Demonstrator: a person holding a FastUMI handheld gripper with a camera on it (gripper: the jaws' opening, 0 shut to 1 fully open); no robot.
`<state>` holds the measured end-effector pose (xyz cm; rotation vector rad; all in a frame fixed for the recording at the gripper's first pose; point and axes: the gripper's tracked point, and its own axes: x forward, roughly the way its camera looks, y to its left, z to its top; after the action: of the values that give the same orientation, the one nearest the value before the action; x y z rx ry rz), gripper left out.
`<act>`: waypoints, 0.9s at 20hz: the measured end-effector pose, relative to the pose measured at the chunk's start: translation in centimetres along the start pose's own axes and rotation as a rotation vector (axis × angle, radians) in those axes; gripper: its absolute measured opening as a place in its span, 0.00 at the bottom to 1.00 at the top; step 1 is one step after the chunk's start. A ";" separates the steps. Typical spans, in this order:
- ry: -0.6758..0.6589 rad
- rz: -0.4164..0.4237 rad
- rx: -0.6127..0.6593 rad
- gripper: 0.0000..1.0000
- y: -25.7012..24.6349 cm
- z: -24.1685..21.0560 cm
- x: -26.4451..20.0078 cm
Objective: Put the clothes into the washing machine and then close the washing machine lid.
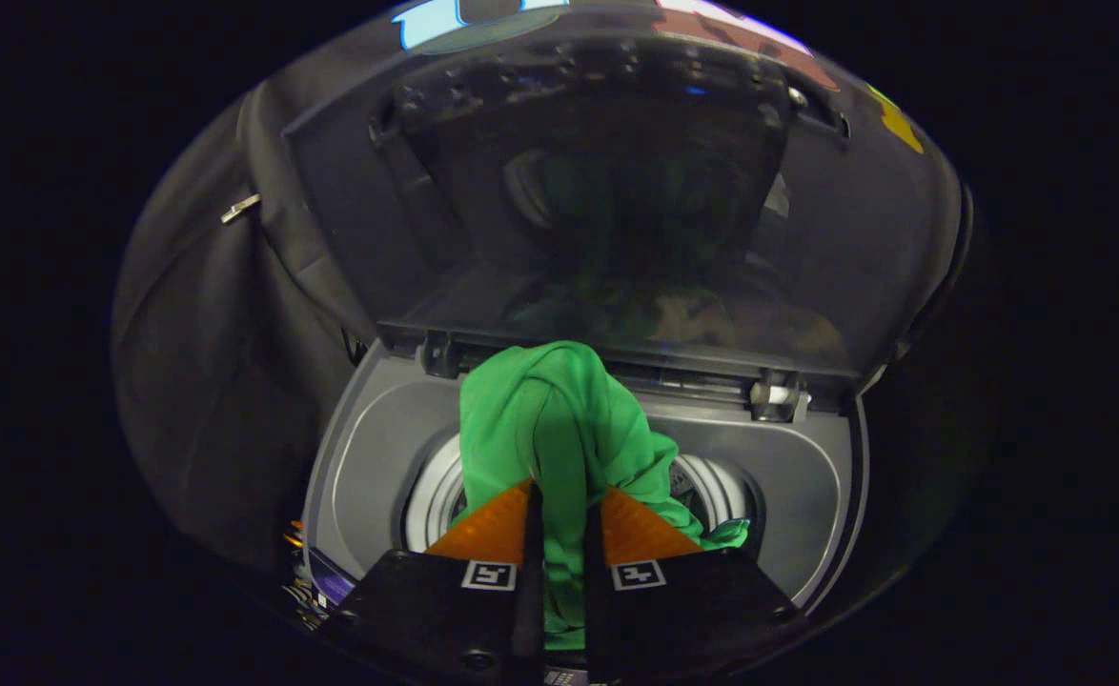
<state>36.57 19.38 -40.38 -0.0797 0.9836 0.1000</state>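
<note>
The green garment [559, 429] is bunched into a tall fold, pinched between the two fingers of the gripper [564, 500], which press on it from both sides; more cloth trails down between them toward six o'clock. It hangs over the round drum opening [440, 495] of the washing machine [369, 448], with a loose end spilling toward four o'clock over the drum's rim. Beyond the garment, at twelve o'clock, the washing machine lid [617, 191] stands raised on its hinges [774, 395], its dark glossy panel reflecting a faint green. Dark cloth [207, 362] hangs at nine o'clock beside the machine.
</note>
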 end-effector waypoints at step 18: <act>-0.447 0.037 -0.020 1.00 2.3 8.0 -10.2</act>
<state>37.33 22.02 -27.52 -0.0544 0.5381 0.1538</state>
